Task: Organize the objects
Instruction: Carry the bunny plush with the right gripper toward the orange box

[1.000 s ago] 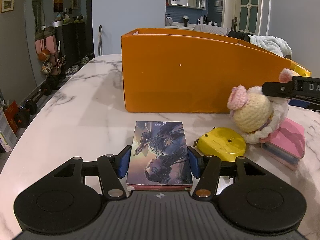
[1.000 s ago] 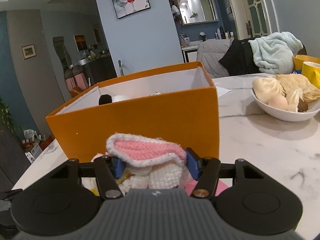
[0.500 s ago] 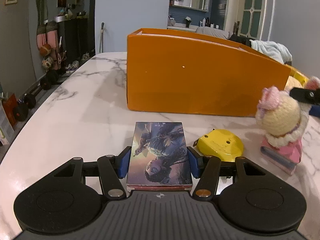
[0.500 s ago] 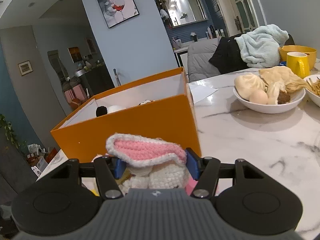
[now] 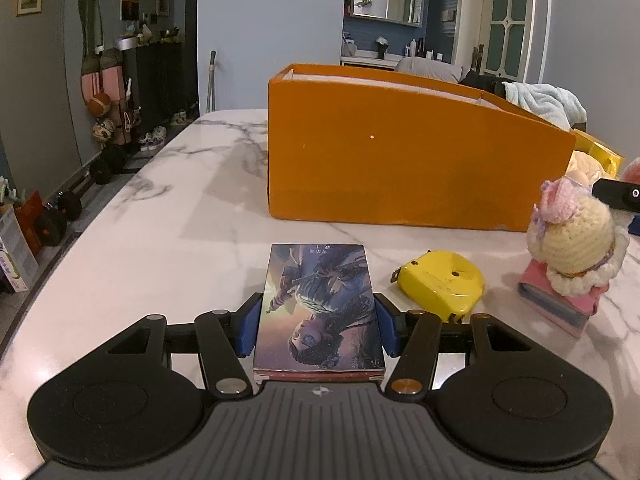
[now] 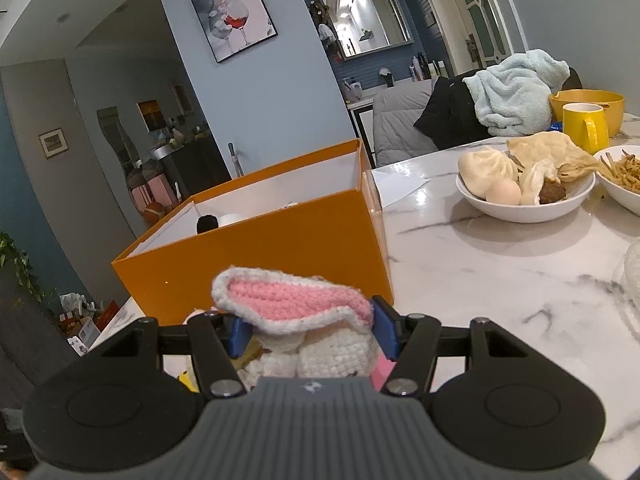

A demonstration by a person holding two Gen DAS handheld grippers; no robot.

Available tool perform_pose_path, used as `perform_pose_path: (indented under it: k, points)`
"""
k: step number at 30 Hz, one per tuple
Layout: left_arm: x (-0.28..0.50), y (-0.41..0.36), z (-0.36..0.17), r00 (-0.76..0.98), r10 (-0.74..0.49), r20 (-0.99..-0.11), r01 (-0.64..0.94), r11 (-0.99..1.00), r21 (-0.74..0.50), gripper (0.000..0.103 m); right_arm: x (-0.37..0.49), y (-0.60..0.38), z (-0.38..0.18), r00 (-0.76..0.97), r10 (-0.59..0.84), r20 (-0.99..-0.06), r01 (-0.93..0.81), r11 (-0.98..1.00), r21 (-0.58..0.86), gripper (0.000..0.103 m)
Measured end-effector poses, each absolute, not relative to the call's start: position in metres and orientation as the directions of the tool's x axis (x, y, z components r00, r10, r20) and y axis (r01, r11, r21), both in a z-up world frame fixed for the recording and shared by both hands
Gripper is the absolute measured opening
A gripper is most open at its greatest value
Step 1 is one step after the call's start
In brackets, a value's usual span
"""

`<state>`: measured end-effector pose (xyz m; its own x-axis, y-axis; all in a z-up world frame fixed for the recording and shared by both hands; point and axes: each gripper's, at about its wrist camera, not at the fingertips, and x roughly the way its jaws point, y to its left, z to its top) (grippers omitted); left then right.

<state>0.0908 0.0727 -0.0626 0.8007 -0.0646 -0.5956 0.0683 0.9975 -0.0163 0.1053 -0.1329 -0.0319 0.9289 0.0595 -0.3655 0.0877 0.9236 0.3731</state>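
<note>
While the left gripper (image 5: 319,326) pinches a card box (image 5: 319,306) between its blue pads, the right gripper (image 6: 306,330) squeezes a crochet doll (image 6: 304,328) by its ear. Beyond both jaws stands the orange box (image 5: 404,160); the doll seems lifted.

We look low along the left hand-held gripper (image 5: 319,322), tilted down over the bench (image 5: 160,232), with the orange box (image 5: 400,160) near at 12 o'clock. From the right hand-held gripper (image 6: 306,330) we face that same box (image 6: 280,248) closer, from another side.
</note>
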Motion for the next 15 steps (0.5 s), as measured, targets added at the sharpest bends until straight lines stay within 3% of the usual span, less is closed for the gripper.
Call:
perform_pose_path:
  k: [15]
  points:
    - [0.075, 0.064, -0.038, 0.832, -0.086, -0.549, 0.1, 0.995, -0.004, 0.066, 0.089, -0.136, -0.024, 0.935, 0.052, -0.35, 0.086, 0.926, 0.367, 0.062]
